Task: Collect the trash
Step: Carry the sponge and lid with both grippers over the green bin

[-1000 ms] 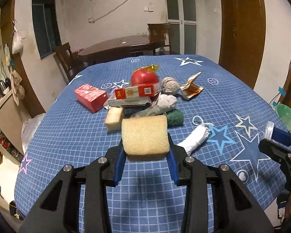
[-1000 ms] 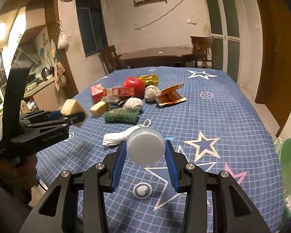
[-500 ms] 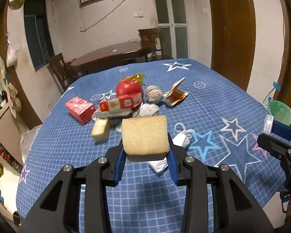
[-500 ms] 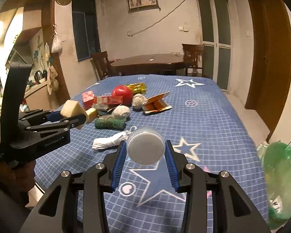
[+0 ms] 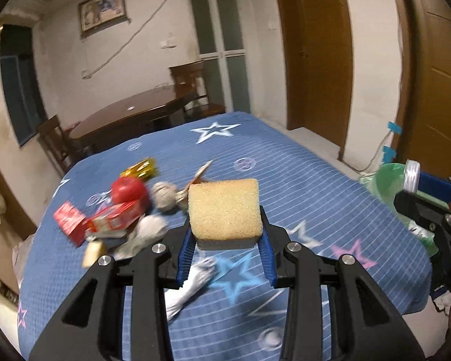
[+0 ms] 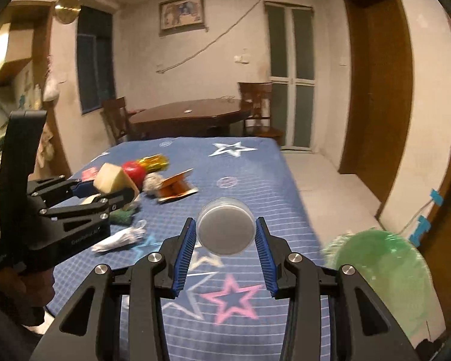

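Two pieces lifted, most of the trash not yet collected.

Left gripper [image 5: 225,249] clamped on yellow sponge [image 5: 224,209]; right gripper [image 6: 225,251] clamped on round plastic lid [image 6: 225,230], above the bench [image 6: 255,174]. Green bag [image 6: 381,273] at four o'clock; remaining trash pile [image 5: 120,210] at ten o'clock.

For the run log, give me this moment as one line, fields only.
left gripper: shut on sponge | right gripper: shut on round lid | green bag: beside table, right | rest of trash: on blue cloth

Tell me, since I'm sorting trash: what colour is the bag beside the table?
Translucent green bag, clearest in the right wrist view.
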A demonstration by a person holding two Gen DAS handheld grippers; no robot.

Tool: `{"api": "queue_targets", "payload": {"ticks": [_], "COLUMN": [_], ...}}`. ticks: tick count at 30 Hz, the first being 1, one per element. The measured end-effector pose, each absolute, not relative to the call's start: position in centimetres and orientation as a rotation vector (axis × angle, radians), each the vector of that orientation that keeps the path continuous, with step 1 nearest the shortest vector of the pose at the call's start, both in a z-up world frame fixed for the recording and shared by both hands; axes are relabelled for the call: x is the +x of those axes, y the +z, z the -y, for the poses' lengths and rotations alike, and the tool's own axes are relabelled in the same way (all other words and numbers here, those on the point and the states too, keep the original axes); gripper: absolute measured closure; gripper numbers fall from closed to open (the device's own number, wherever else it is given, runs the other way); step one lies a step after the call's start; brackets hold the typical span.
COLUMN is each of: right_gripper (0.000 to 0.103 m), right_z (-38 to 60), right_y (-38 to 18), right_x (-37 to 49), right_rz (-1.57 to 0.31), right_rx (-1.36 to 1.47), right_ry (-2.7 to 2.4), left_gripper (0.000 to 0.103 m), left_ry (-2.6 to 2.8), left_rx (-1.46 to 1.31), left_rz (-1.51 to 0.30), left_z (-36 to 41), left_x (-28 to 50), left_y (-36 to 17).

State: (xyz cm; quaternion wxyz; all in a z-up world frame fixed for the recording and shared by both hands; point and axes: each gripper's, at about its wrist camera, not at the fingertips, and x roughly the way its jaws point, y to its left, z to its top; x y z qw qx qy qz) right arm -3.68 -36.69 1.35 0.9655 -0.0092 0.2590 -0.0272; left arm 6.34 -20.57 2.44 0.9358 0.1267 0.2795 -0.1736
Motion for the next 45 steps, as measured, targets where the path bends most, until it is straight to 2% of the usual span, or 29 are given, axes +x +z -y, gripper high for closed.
{"api": "queue_targets", "payload": {"ticks": [12,27,45], "right_gripper": [0.061,0.061,0.061], "right_z": [46.9,61.1,64.6], "right_y": [3.4,3.8,2.9], "right_x": [-6.0,-11.0,-11.1], "right_rz": [-0.526,-0.596,-0.668], "right_rx": [0.045,0.131,0.169], "right_ry": [-0.283,-0.517,-0.569], "left_gripper": [0.067,0.067,0.067], "left_ry": [-0.558,-0.817,-0.989], "left_rx": [0.346,0.458,0.530], "left_rz": [-0.525,-0.517,-0.593], "left_z": [31.3,43.2,49.0], "left_x": [6.2,5.0,4.9], "left_y": [3.4,1.4,-0.5]}}
